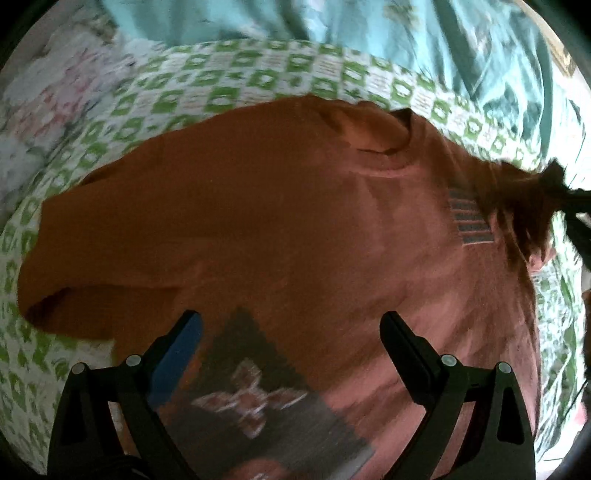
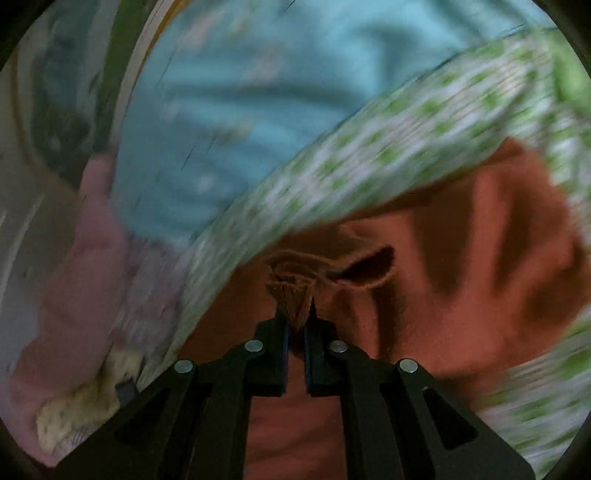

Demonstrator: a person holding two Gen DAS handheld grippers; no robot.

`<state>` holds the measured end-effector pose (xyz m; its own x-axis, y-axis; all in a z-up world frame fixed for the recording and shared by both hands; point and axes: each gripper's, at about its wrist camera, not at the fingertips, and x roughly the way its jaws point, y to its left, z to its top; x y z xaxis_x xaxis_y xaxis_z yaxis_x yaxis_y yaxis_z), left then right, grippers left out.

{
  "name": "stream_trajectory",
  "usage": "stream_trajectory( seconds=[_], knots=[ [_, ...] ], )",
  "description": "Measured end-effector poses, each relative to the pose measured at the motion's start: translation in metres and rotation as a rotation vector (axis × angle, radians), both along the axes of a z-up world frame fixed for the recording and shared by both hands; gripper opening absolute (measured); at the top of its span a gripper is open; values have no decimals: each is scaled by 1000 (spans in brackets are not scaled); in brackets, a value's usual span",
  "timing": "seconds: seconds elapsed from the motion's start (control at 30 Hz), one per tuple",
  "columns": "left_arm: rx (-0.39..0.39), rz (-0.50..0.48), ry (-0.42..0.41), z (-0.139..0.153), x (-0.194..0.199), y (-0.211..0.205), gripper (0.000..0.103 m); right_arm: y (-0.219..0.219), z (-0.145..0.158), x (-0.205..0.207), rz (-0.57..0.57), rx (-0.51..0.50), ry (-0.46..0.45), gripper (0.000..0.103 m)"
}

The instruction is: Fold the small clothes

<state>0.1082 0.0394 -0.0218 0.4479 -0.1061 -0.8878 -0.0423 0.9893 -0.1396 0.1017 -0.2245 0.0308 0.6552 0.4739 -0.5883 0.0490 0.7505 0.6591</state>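
An orange shirt [image 1: 280, 221] is spread flat on a green and white sheet [image 1: 221, 88], with a blue blanket [image 1: 295, 22] behind it. The left gripper [image 1: 291, 332] is held over the shirt's dark picture [image 1: 258, 398], and its fingers are wide open with nothing pinched. The right gripper [image 2: 295, 314] is closed tight on a bunched bit of the shirt's edge.

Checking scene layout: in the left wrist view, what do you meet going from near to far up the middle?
Left gripper, open → dark printed graphic → orange-brown T-shirt → green-and-white patterned sheet → teal blanket.
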Motion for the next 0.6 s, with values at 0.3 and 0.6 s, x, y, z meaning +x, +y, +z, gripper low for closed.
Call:
stream_trajectory(
  seconds=[0.3,0.6],
  knots=[
    [-98,18,-29,12,-23,39,97,165,-53,42,294,147,117,7],
    [-158,-20,27,-14,-5,30,97,212,-88,39,416,207,263,41]
  ],
)
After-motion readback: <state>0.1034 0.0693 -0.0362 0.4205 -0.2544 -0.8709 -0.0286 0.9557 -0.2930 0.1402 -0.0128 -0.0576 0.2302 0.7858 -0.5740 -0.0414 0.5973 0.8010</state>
